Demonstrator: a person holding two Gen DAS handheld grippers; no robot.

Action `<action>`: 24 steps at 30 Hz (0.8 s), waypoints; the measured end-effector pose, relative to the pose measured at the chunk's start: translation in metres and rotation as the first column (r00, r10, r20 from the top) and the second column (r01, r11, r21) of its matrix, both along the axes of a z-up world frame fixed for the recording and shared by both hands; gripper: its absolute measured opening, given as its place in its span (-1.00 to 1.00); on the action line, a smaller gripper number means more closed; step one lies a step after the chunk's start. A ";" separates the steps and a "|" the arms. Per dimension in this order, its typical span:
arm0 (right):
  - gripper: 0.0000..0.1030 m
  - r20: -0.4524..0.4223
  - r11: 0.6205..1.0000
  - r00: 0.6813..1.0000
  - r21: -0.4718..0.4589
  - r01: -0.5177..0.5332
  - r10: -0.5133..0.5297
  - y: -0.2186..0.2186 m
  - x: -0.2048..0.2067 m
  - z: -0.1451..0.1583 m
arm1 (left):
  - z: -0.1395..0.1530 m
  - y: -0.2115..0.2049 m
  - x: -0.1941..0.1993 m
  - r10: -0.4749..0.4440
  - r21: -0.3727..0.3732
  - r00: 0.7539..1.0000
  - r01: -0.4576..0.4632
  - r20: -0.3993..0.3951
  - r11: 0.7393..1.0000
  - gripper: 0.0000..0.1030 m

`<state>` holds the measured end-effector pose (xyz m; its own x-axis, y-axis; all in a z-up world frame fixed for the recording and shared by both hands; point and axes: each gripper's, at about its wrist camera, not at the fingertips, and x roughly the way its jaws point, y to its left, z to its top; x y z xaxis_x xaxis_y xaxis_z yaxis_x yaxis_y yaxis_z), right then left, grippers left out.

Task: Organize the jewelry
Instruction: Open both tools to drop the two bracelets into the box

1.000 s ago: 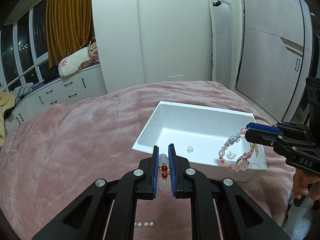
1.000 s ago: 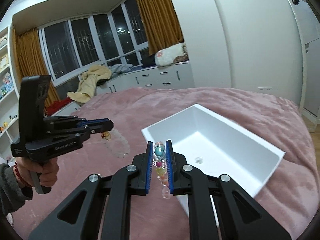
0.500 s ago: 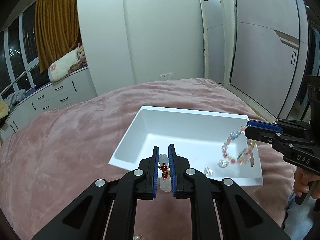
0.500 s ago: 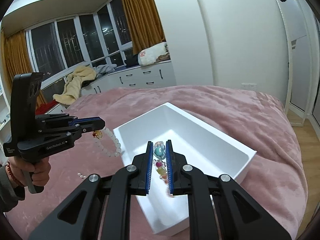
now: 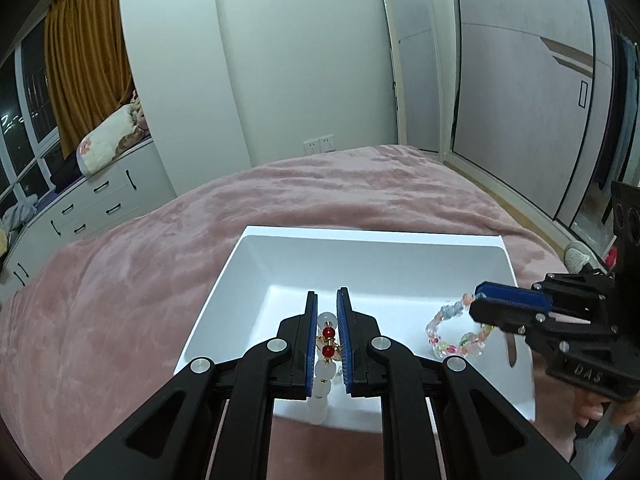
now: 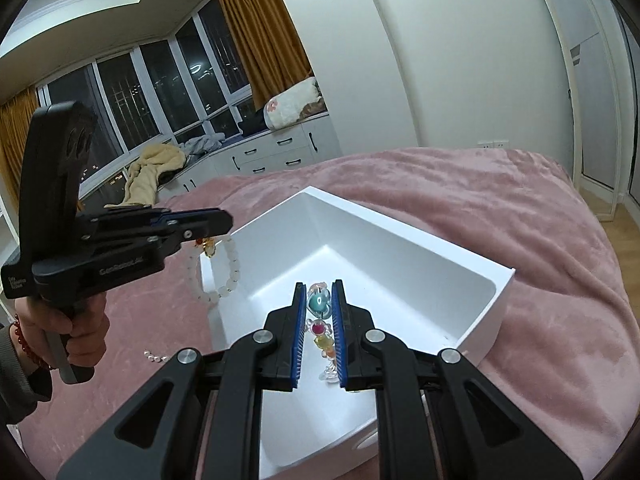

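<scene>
While both bracelets hang over the white box on the pink bedspread, the left gripper pinches the white beaded bracelet and the right gripper pinches the multicoloured bracelet. Delivery appears nearly done; next, each gripper should probably lower slightly and release inside the walls.

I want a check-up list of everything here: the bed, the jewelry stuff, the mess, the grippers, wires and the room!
Surface: pink blanket covering the bed.
Job's things: white box on the blanket; white bead bracelet and colourful bead bracelet, both hanging over the box.
Clutter: small pearl string lying on the blanket beside the box.
Grippers: left gripper shut on the white bead bracelet; right gripper shut on the colourful bead bracelet.
Cables: nothing seen.
Surroundings: mustard curtains, dark windows, white drawers, standing mirror.
</scene>
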<state>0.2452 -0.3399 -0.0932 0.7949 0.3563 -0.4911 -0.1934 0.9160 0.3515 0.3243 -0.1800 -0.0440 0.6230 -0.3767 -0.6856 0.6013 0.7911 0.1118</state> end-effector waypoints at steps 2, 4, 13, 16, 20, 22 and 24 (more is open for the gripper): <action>-0.74 -0.001 1.000 1.000 0.020 0.009 -0.009 -0.003 0.004 -0.004 | -0.004 -0.007 0.005 -0.004 0.009 1.000 0.004 -0.006 1.000 -0.71; -0.74 0.001 1.000 1.000 0.025 0.011 -0.011 -0.004 0.006 -0.007 | -0.010 -0.014 0.010 -0.008 0.022 1.000 0.008 -0.013 1.000 -0.71; -0.73 0.024 1.000 1.000 -0.013 -0.016 0.016 0.003 0.007 -0.015 | -0.039 -0.034 0.027 -0.002 0.054 0.999 0.005 -0.049 0.999 -0.69; -0.50 0.043 1.000 0.999 -0.022 -0.012 0.013 0.006 0.006 -0.015 | -0.043 -0.033 0.030 0.008 0.048 0.998 -0.005 -0.058 0.999 -0.62; 0.65 0.070 0.999 0.997 -0.028 0.028 -0.026 0.009 -0.001 -0.013 | -0.042 -0.026 0.024 0.028 0.042 0.999 -0.027 -0.038 0.999 -0.02; 0.77 0.071 1.000 0.997 -0.007 0.028 -0.027 0.008 -0.004 -0.012 | -0.037 -0.015 0.021 0.048 0.011 0.998 -0.048 -0.033 0.999 0.25; 0.83 0.081 0.999 0.996 -0.018 0.036 -0.035 0.010 -0.007 -0.011 | -0.032 -0.004 0.017 0.069 -0.006 0.997 -0.069 -0.025 0.998 0.44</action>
<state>0.2378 -0.3303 -0.1038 0.8444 0.3182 -0.4311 -0.1878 0.9293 0.3180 0.3411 -0.1836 -0.0755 0.6303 -0.3384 -0.6987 0.5481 0.8314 0.0917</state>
